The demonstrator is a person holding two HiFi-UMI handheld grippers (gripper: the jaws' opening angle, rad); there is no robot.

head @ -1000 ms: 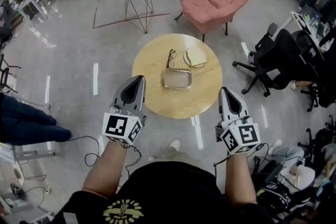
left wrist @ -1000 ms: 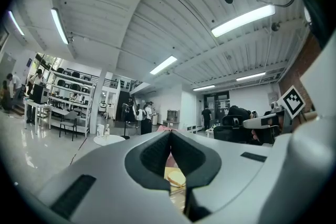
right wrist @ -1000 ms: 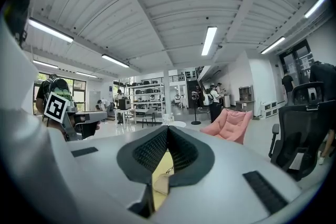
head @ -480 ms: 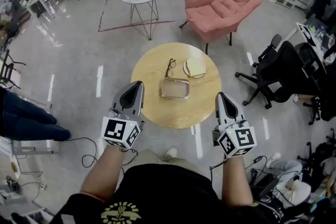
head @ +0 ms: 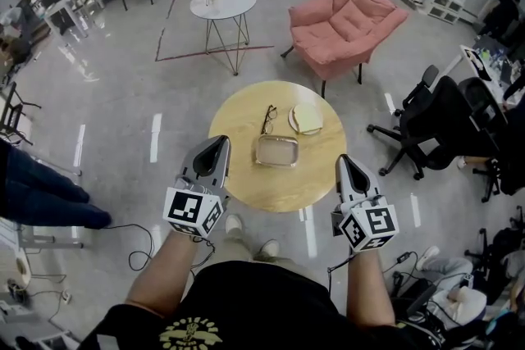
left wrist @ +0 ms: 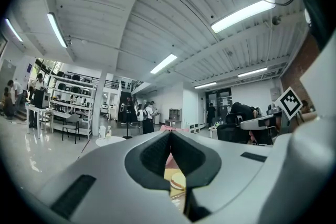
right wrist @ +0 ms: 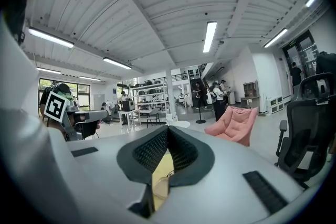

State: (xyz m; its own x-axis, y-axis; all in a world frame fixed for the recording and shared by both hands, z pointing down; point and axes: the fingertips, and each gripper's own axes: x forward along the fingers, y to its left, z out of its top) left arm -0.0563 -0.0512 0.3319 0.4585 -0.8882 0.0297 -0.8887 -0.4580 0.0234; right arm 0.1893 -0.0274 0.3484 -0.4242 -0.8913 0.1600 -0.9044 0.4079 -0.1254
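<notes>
Wooden table (head: 242, 120): metal tray (head: 276, 151), pale slice (head: 309, 116) on plate (head: 293, 125); left tongs (head: 221, 140), right tongs (head: 340, 158) clenched.

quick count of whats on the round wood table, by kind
eyeglasses: 1
metal tray: 1
white plate: 1
pale yellow piece on the plate: 1
total: 4
</notes>
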